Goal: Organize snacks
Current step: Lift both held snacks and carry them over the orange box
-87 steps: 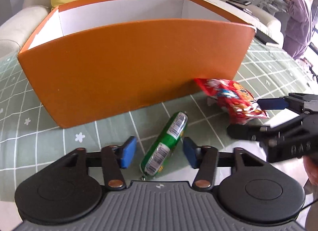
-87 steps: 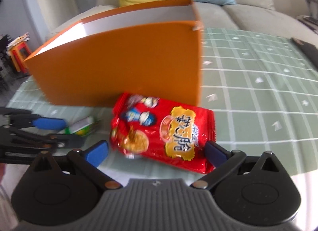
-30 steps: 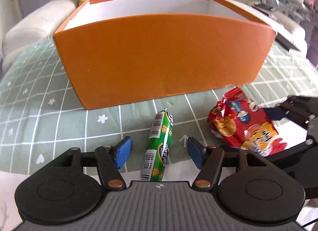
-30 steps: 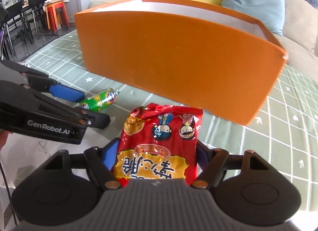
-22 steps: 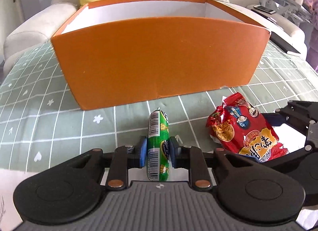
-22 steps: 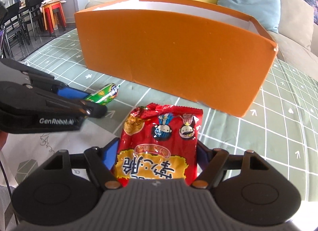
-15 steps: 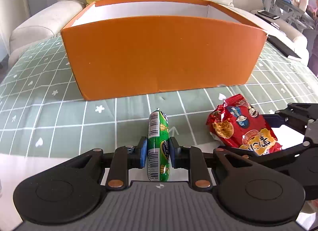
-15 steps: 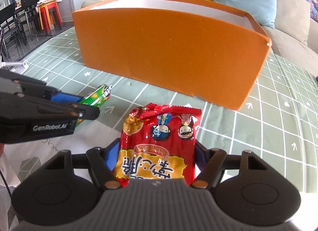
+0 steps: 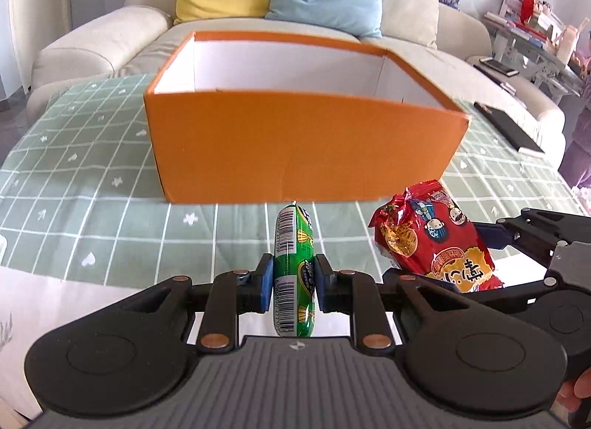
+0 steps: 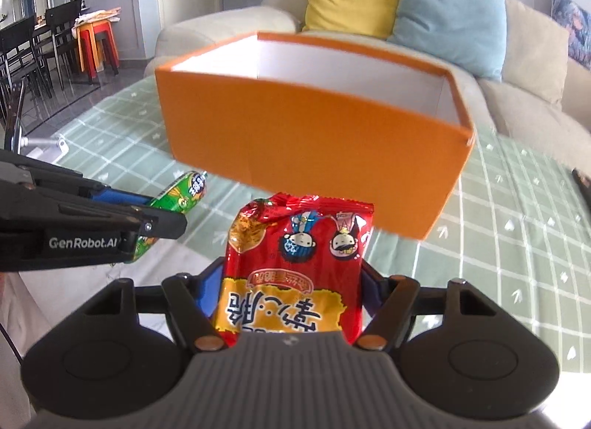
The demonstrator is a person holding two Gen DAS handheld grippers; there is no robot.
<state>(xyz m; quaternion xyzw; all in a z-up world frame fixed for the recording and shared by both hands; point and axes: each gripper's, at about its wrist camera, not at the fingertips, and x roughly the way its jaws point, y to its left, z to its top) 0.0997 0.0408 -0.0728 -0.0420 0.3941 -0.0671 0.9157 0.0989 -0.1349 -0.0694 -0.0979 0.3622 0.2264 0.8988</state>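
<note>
Orange box [image 9: 303, 155]: sits open-topped at the centre of both frames on the green checked surface [image 9: 92, 207]; its white inside looks bare, though the floor is hidden.
Left tool [image 9: 291, 283]: clamped on the green sausage [image 9: 293, 262], pads at its lower half, tip pointing at the box.
Right tool [image 10: 291, 292]: closed on the red packet [image 10: 295, 266], gripping its lower part; top edge free.
Height: both snacks appear lifted, near the front wall.
Advice: raise each above the rim first, carry over the opening, lower, then release; keep the tools apart from each other.
Risk: the slick sausage may pivot; the packet may crush.
</note>
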